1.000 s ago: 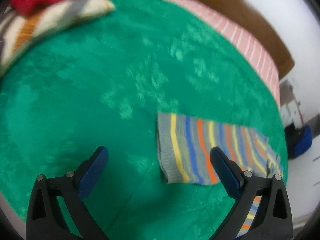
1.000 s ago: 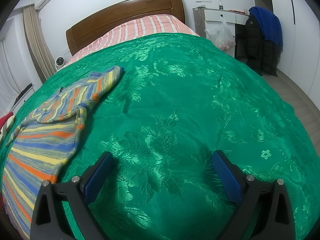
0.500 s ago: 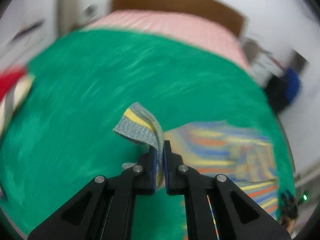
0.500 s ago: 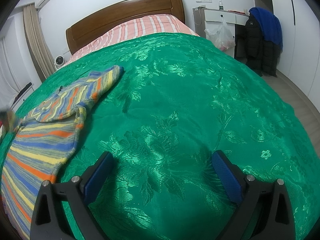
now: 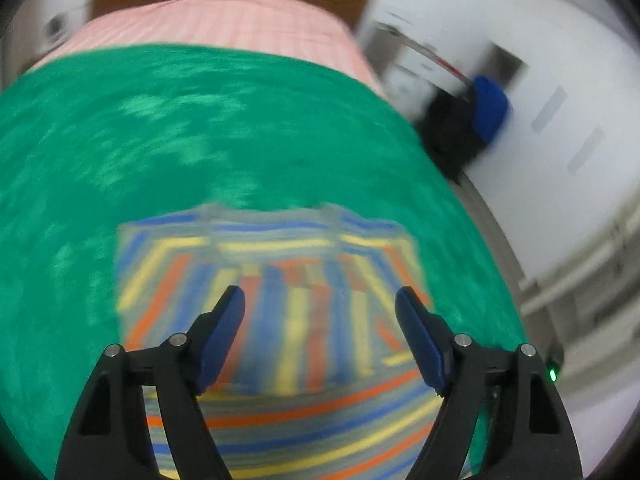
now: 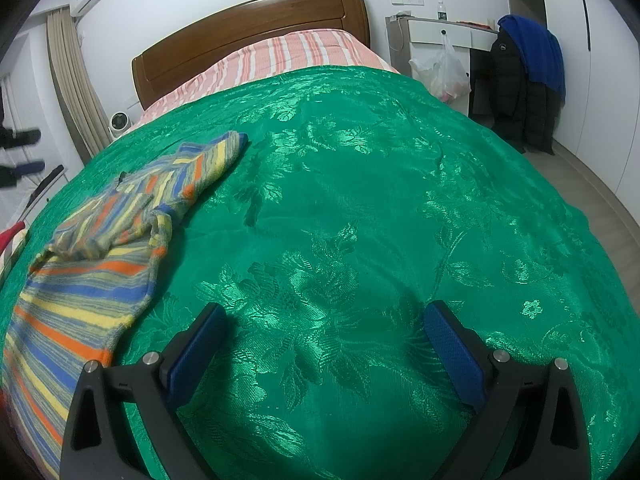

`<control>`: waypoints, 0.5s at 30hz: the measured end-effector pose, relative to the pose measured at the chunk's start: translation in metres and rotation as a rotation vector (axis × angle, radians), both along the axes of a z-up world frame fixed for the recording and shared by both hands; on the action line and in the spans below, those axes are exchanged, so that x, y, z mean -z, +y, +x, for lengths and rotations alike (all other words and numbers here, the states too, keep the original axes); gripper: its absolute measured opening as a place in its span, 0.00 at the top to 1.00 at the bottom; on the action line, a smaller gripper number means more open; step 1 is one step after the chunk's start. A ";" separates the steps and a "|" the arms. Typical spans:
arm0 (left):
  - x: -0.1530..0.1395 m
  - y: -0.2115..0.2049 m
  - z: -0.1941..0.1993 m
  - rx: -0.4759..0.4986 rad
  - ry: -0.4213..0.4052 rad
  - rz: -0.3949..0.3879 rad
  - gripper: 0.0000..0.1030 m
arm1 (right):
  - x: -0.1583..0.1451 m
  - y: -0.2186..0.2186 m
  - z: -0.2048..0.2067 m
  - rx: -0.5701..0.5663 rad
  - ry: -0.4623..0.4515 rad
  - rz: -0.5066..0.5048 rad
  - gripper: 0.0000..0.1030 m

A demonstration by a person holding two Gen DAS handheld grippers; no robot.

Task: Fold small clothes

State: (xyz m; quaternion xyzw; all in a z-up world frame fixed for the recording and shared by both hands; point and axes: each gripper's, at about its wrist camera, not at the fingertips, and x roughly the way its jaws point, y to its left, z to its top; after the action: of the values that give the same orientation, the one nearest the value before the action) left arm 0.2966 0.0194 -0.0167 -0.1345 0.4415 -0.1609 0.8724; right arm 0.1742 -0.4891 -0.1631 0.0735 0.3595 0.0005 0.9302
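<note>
A small striped sweater [image 5: 276, 288] in grey, yellow, blue and orange lies on the green bedspread [image 5: 160, 128]; the left wrist view is blurred. A sleeve lies folded across its body. My left gripper [image 5: 320, 308] is open and empty just above the sweater. In the right wrist view the sweater [image 6: 100, 264] lies at the left, with one sleeve stretched toward the headboard. My right gripper [image 6: 324, 332] is open and empty over bare bedspread [image 6: 360, 200], to the right of the sweater.
A striped pink sheet [image 6: 288, 56] and a wooden headboard [image 6: 248, 40] are at the bed's far end. A white desk with a plastic bag [image 6: 444, 72] and dark and blue jackets [image 6: 524, 80] stand to the right. The bed edge falls to a grey floor [image 6: 600, 184].
My left gripper, shut on the sweater's sleeve cuff half a second ago, has let it go and opened; the sleeve now lies folded over the body. The right gripper has not moved.
</note>
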 end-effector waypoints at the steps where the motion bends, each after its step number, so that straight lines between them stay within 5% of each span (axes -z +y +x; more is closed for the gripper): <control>1: 0.004 0.014 0.004 -0.051 0.006 -0.004 0.24 | 0.000 0.000 0.000 0.000 -0.001 0.001 0.04; 5: 0.031 0.079 0.020 -0.164 0.108 0.041 0.33 | 0.000 0.000 -0.001 0.001 -0.007 -0.002 0.04; 7: 0.061 0.084 0.023 -0.117 0.218 0.059 0.33 | 0.000 0.002 -0.001 0.002 -0.007 -0.008 0.04; 10: 0.085 0.072 0.019 -0.057 0.274 0.074 0.34 | 0.000 0.002 -0.001 0.003 -0.007 -0.010 0.04; 11: 0.094 0.067 0.009 -0.045 0.276 0.080 0.48 | 0.000 0.002 -0.001 0.003 -0.006 -0.010 0.04; 13: 0.101 0.058 -0.002 -0.032 0.254 0.135 0.93 | 0.000 0.003 0.000 0.004 -0.004 -0.012 0.04; 15: 0.101 0.070 -0.003 -0.091 0.207 0.170 0.94 | 0.000 0.004 0.000 0.004 -0.002 -0.016 0.04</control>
State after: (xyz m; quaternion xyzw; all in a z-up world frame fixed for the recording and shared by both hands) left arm 0.2931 0.0892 -0.1180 -0.0957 0.5346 -0.0684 0.8369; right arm 0.1737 -0.4855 -0.1631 0.0669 0.3583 -0.0043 0.9312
